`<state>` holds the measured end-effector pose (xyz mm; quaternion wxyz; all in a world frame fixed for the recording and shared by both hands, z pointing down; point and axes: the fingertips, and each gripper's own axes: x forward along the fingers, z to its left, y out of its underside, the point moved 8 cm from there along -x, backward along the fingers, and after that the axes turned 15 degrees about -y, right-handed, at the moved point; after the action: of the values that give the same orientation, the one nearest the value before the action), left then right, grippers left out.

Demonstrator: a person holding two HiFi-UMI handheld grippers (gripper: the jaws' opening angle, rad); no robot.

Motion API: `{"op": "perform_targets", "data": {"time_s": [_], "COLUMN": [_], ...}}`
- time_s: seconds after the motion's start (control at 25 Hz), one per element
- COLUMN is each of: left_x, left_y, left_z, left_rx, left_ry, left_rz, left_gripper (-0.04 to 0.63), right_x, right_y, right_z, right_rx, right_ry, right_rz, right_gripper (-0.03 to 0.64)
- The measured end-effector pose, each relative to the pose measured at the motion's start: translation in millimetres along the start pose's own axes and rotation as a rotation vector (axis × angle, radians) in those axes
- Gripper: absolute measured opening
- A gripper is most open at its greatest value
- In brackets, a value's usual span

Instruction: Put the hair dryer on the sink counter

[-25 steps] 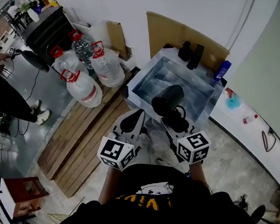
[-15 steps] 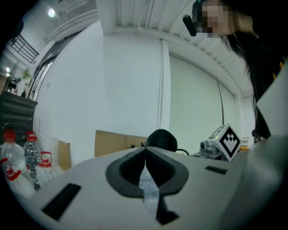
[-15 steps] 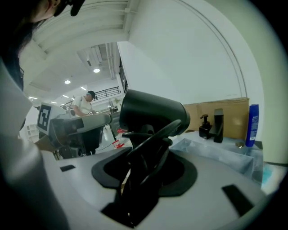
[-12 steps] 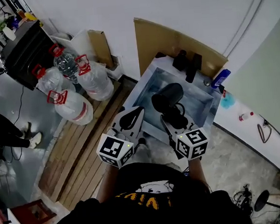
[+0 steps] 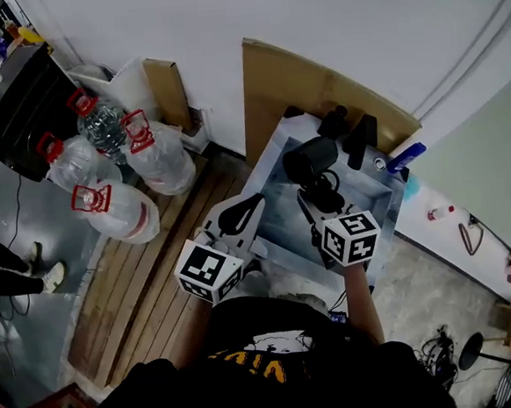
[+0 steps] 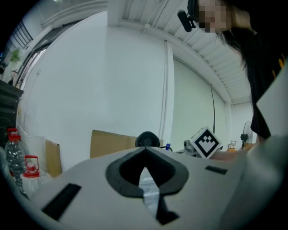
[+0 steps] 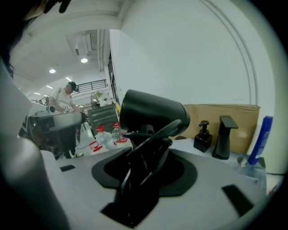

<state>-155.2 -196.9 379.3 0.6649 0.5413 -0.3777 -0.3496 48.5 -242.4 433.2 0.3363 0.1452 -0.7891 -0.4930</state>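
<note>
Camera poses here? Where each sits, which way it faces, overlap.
Head view: on the person's head, facing steeply down at the sink; shows torso, left gripper, right gripper with the hair dryer.
Left gripper view: on that gripper, along its shut jaws toward wall and cardboard; dark clothing at right.
Right gripper view: on that gripper, along jaws clamped on the hair dryer's handle, toward faucet and soap dispenser.
Shared: all three show the hair dryer.

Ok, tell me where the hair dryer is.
Head view, centre-right: the hair dryer is clamped in the right gripper over the sink, near the black faucet.
</note>
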Motion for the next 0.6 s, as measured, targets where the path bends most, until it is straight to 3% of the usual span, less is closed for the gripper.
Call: {"op": "perform_targets", "data": {"time_s": [0.6], "left_x": [39.3], "left_y": [1.6], "left_z": [33.7], "left_rx": [0.033], "left_ry": [0.056], "left_rz": [0.04], "left_gripper": [0.011], "right_x": [117.5], "right_y": [-3.9], "right_z": [-121.3], "right_rx": [0.038], "right_ry": [0.093], "right_rz": [0.15], "right_gripper": [0.175]}}
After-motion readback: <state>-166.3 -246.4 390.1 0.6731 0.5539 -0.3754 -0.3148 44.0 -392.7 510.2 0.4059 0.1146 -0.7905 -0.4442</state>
